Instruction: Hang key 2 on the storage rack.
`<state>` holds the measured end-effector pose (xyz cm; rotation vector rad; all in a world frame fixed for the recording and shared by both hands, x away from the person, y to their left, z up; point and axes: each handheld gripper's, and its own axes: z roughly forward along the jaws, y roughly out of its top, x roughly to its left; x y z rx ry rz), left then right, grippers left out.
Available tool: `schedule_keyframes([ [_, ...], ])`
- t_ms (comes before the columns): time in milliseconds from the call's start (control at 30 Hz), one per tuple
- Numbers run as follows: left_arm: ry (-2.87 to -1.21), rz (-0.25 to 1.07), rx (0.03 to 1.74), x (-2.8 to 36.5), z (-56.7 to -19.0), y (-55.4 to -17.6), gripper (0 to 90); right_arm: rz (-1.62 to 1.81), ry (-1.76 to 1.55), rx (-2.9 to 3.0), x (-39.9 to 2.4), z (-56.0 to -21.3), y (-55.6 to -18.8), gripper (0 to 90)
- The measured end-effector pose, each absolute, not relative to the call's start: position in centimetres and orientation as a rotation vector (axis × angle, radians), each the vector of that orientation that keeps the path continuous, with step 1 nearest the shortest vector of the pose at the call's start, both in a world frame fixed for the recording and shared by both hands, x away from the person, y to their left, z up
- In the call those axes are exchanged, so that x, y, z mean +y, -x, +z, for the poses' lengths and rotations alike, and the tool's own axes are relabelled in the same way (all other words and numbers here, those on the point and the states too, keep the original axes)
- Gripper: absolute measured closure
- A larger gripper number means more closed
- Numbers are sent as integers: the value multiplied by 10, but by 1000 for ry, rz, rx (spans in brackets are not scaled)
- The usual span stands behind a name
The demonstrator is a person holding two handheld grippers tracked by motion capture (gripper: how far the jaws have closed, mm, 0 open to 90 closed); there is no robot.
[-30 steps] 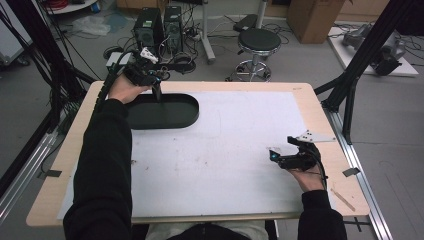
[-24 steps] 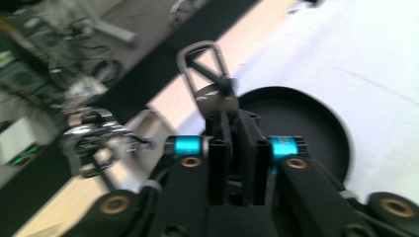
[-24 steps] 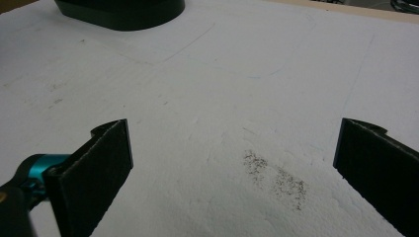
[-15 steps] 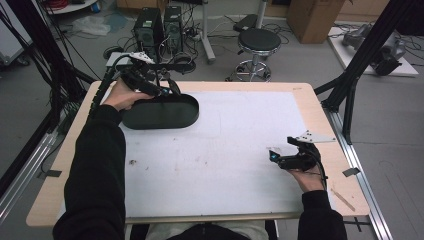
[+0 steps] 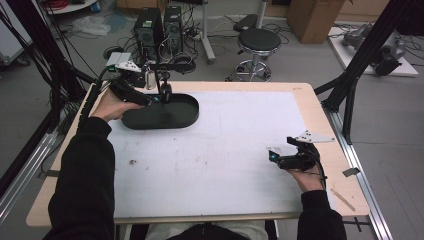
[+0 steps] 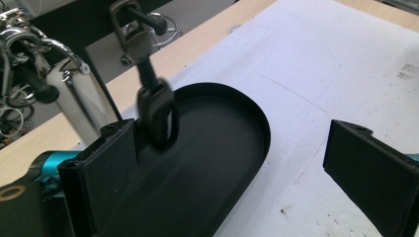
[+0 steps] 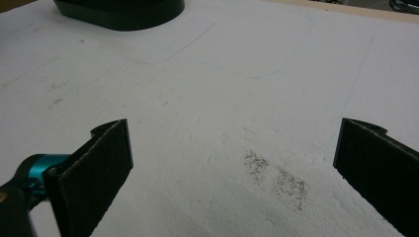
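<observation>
A black key fob (image 6: 155, 116) hangs by a metal clip (image 6: 129, 29) from a black peg (image 6: 143, 17) over the far rim of a black oval tray (image 6: 232, 123). It looks blurred. In the high view the fob (image 5: 165, 93) dangles above the tray (image 5: 185, 116). My left gripper (image 6: 237, 163) has just been opening. Its jaws stand wide apart over the tray, with the fob just off the left jaw's tip and not pressed. In the high view the left gripper (image 5: 159, 98) is at the tray's far left. My right gripper (image 7: 232, 168) rests open over the white mat (image 7: 222, 89), also at the near right in the high view (image 5: 273, 155).
A white cylinder (image 6: 81, 106) and metal key rings (image 6: 20, 29) hang beside the fob at the table's far edge. The white mat (image 5: 225, 150) covers most of the wooden table (image 5: 320, 107). A stool (image 5: 259, 41) and computer towers (image 5: 160, 22) stand beyond it.
The left hand has drawn back toward the near left and sunk a little over the tray, and its jaws have gone from shut to wide open. The right hand has not moved.
</observation>
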<state>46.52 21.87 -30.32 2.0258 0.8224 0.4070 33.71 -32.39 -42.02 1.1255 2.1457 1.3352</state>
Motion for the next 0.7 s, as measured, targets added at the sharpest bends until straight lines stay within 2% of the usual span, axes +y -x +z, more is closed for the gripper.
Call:
schedule_keyframes([
  [700,-1959,425,853,244,-336,-421,76,1330,-1133,2150,-323,-420,-337,8],
])
